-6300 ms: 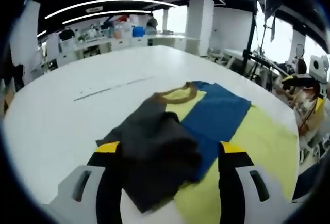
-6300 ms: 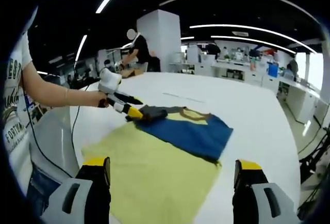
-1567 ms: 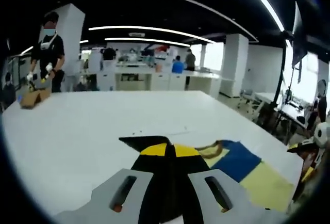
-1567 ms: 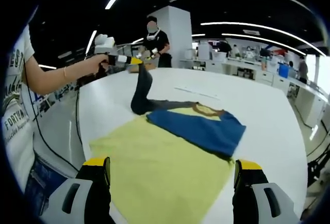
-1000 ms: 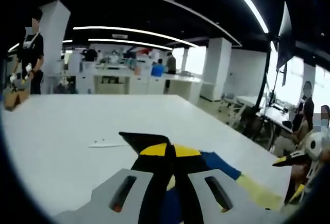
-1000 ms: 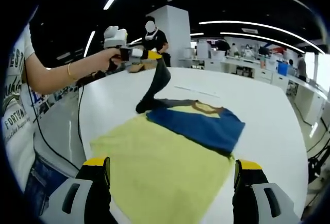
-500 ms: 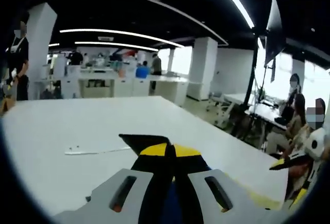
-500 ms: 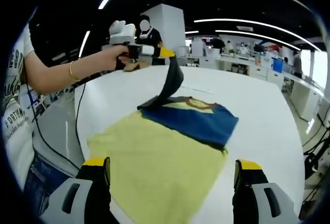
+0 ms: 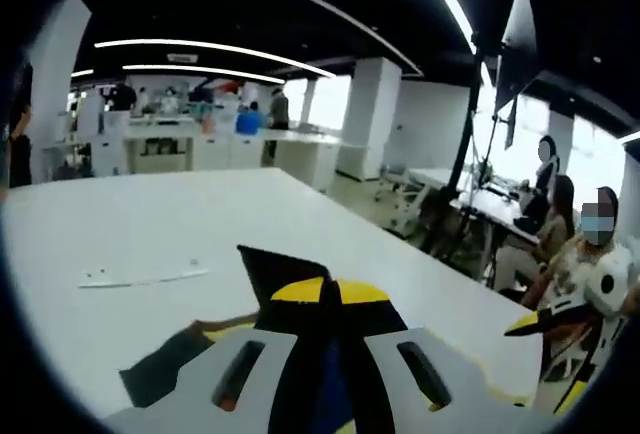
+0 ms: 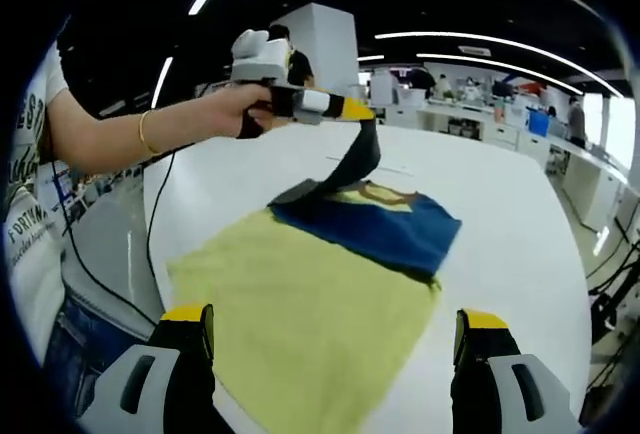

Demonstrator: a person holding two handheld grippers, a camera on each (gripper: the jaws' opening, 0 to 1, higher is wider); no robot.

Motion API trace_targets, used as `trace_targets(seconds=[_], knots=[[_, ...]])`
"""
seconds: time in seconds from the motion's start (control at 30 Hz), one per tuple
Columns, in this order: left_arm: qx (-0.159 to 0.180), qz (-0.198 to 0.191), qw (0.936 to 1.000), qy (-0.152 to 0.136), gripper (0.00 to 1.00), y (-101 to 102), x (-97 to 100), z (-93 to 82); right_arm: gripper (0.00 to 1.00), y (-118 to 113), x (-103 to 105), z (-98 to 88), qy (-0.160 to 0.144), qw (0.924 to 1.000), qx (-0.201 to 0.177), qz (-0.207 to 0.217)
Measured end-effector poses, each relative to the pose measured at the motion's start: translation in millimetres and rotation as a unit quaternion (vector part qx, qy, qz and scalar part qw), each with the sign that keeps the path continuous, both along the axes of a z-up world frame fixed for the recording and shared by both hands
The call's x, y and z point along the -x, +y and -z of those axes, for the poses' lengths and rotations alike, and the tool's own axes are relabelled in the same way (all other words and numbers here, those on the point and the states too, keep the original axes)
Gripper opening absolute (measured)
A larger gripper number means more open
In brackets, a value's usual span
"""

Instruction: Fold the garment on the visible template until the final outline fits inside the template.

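Left gripper, clamped on dark sleeve upper centre, should lay it flat across blue garment inside yellow template; right gripper apparently wide open, empty.

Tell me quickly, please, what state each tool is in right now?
Left tool: closed on the grey sleeve, lifted above the garment.
Right tool: open, holding nothing, over the yellow template.

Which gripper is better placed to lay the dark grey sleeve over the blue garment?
Left. The left gripper is shut on the dark grey sleeve, holding it raised above the blue garment on the yellow template. The right gripper is open, holding nothing.
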State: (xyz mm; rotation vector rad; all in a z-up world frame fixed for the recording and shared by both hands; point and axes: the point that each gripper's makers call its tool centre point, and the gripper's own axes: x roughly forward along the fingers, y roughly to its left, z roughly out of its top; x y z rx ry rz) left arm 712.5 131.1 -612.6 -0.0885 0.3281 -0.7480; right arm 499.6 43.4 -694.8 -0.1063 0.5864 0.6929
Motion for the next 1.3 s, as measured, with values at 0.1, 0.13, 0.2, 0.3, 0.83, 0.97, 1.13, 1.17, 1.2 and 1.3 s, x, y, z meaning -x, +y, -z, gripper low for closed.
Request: trace_targets(seconds=[0.1, 0.13, 0.2, 0.3, 0.83, 0.97, 1.13, 1.17, 1.2, 1.3], knots=[[-0.012, 0.015, 0.9998, -0.001, 0.0, -10.4, 1.2, 5.8, 0.99, -1.1, 0.5, 1.2, 0.002, 1.0, 0.002, 0.001], [-0.015, 0.022, 0.9996, -0.005, 0.0, -13.3, 2.1, 7.1, 0.99, -1.5, 0.6, 1.5, 0.002, 1.0, 0.002, 0.002], [-0.022, 0.028, 0.9994, 0.001, 0.0, -18.8, 1.9, 14.9, 0.99, -2.7, 0.7, 2.4, 0.003, 1.0, 0.003, 0.002], [-0.023, 0.038, 0.9989, 0.014, 0.0, -28.7, 3.6, 24.7, 0.99, -4.4, 0.3, 3.9, 0.005, 1.0, 0.003, 0.005], [-0.097, 0.105, 0.9894, 0.028, 0.0, -82.5, 29.4, 75.3, 0.99, -4.6, -2.6, 9.3, 0.011, 0.9999, 0.002, 0.006], [-0.13, 0.132, 0.9825, 0.02, 0.0, -90.8, 36.4, 90.6, 0.99, -3.1, -2.5, 10.2, 0.012, 0.9999, 0.002, 0.003], [-0.156, 0.153, 0.9755, 0.025, 0.0, -99.1, 42.3, 111.4, 0.99, -4.2, -1.1, 11.4, 0.014, 0.9999, 0.0, 0.006], [-0.151, 0.158, 0.9751, 0.039, 0.01, -101.5, 46.1, 115.2, 0.99, -4.4, -1.0, 11.5, 0.014, 0.9999, 0.0, 0.006], [-0.152, 0.154, 0.9754, 0.041, 0.01, -101.9, 45.6, 118.2, 0.99, -5.3, -0.4, 12.1, 0.015, 0.9999, 0.001, 0.007], [-0.164, 0.164, 0.9723, 0.03, 0.03, -104.1, 49.5, 122.0, 0.99, -7.1, -0.2, 12.2, 0.015, 0.9998, 0.001, 0.011]])
